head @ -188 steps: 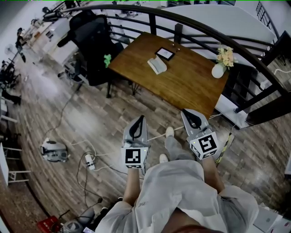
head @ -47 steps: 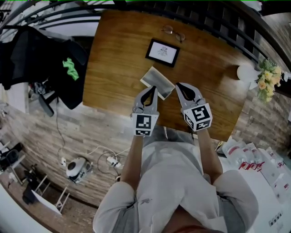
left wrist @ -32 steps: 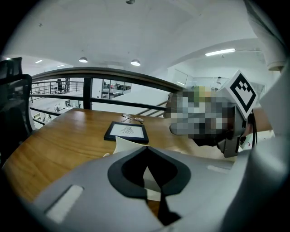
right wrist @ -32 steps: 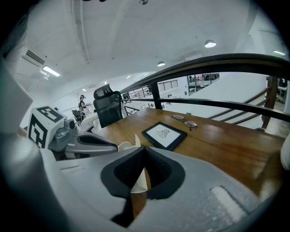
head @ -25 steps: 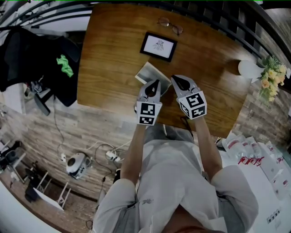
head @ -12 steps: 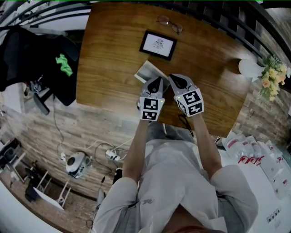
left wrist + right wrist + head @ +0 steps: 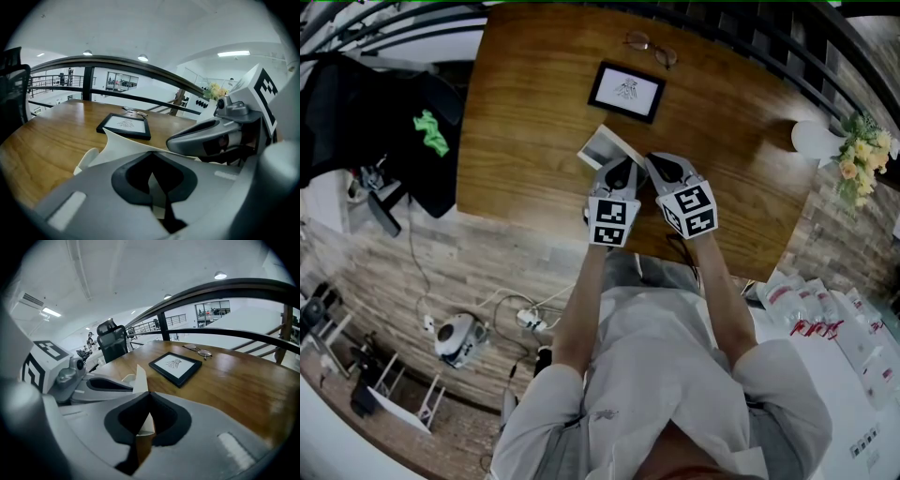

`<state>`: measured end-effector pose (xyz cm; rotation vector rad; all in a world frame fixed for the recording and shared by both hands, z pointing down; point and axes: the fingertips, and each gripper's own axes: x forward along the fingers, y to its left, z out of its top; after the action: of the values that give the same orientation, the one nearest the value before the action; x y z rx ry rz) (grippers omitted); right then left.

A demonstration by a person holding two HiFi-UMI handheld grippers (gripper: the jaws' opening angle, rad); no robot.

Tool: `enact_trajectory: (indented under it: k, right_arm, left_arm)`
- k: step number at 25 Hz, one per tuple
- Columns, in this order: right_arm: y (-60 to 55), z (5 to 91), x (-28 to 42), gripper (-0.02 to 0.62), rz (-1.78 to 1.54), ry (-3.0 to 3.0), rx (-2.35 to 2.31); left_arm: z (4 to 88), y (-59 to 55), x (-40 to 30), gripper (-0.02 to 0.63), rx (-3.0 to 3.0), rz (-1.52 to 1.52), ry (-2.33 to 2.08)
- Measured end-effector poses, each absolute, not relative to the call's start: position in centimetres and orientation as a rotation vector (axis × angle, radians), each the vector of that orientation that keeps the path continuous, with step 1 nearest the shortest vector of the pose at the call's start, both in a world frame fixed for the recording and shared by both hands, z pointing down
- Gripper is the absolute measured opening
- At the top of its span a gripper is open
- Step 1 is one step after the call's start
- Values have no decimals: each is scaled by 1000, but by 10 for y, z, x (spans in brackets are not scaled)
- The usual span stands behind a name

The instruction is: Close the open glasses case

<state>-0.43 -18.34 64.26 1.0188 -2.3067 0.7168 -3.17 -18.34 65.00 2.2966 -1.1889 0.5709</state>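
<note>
While both grippers sit side by side at the table's [image 7: 534,112] near middle, the open cream glasses case [image 7: 602,145] lies just beyond them, lid raised. Left gripper [image 7: 622,162]: fingers together, tips at the lid's broad face, nothing clearly pinched between them. Right gripper [image 7: 652,160]: fingers also together, tips at the lid's thin upright edge [image 7: 139,376]; cannot tell whether either is touching the lid. A black-framed tablet [image 7: 626,91] lies farther back, eyeglasses [image 7: 652,49] beyond it, and a white vase [image 7: 814,141] of flowers sits at the right edge.
</note>
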Motion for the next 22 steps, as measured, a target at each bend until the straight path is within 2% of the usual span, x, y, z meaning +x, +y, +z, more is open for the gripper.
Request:
enact_trajectory:
  k: [22]
  right_arm:
    - [-168,644,-16,3,706,-2299,1008]
  left_arm:
    - [651,-169,-46,18,2289,564,-1189]
